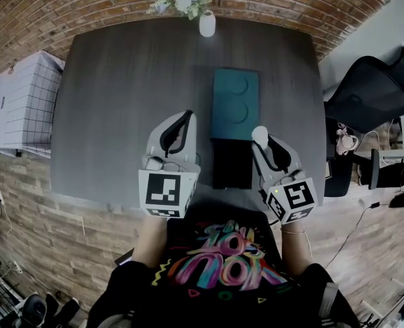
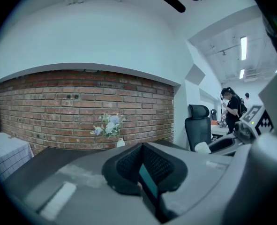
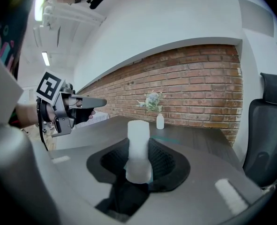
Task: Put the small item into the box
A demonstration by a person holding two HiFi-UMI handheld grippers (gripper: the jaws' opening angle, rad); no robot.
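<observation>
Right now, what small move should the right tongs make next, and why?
Probably shift the right tongs a little to the left, over the black section next to the teal box. They are clamped on the white cylinder, which hangs just right of the box, above the table. Whether that section is open I cannot tell.

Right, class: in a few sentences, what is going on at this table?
A person stands at a dark table with a gripper in each hand. The right gripper grips a small white cylinder, held by the right edge of the teal box and not yet inside it. The left gripper is left of the box, jaws together, holding nothing.
</observation>
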